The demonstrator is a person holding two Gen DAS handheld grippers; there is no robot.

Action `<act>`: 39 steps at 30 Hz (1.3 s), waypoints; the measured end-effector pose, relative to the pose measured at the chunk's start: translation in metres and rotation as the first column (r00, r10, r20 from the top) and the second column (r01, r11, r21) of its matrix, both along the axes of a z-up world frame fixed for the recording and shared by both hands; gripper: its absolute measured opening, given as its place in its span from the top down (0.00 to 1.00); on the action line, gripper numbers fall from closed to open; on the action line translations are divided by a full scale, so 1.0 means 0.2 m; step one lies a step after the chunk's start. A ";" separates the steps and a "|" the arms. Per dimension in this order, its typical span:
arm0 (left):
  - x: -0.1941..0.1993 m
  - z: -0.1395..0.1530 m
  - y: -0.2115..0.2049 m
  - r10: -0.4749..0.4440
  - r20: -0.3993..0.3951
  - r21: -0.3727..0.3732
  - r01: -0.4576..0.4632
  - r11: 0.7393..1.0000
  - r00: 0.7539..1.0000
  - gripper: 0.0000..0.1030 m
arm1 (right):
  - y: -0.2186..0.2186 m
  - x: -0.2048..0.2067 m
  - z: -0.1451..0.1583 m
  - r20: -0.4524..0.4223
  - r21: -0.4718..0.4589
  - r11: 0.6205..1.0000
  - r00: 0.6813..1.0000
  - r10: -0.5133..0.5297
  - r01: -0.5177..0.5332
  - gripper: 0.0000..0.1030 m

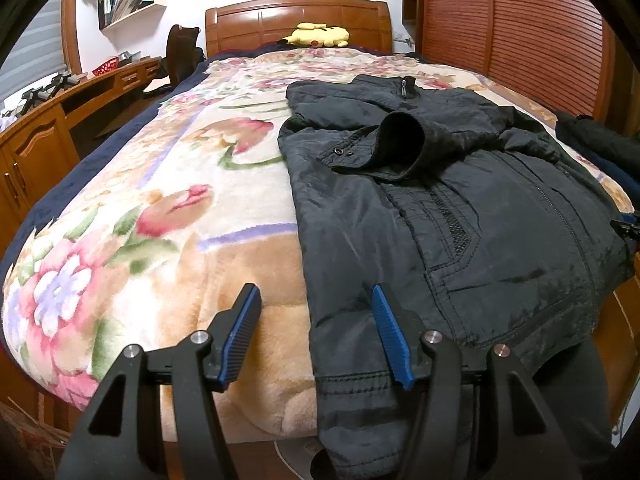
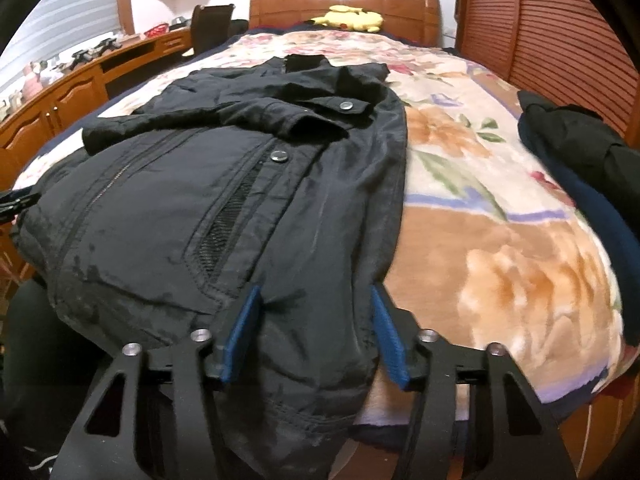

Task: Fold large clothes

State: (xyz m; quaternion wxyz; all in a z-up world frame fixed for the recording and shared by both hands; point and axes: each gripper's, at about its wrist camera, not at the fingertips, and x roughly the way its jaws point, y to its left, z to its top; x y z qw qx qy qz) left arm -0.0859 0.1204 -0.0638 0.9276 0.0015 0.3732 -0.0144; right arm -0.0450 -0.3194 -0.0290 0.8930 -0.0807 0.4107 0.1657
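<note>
A black jacket [image 1: 460, 216] lies face up on the bed, zipped, both sleeves folded across its chest, its hem hanging over the bed's foot. In the left wrist view my left gripper [image 1: 316, 300] straddles the jacket's left hem edge: one blue pad hovers over the blanket, the other over the cloth, jaws wide apart. In the right wrist view the same jacket [image 2: 224, 184] fills the left half. My right gripper [image 2: 315, 300] stands open around the right hem corner. Cloth lies wrinkled between the pads, which do not pinch it.
The floral blanket [image 1: 168, 208] covers the bed. A pile of dark clothes [image 2: 576, 152] sits at the bed's right edge. A yellow plush toy [image 1: 318, 35] rests by the wooden headboard. A wooden desk [image 1: 52, 128] runs along the left; slatted wardrobe doors [image 2: 560, 28] stand on the right.
</note>
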 end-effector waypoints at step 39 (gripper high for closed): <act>-0.16 0.57 -0.08 -0.103 0.296 -0.116 0.143 0.983 0.950 0.98 | 0.11 -0.06 0.40 0.255 0.015 0.999 0.966 0.043 -0.048 0.93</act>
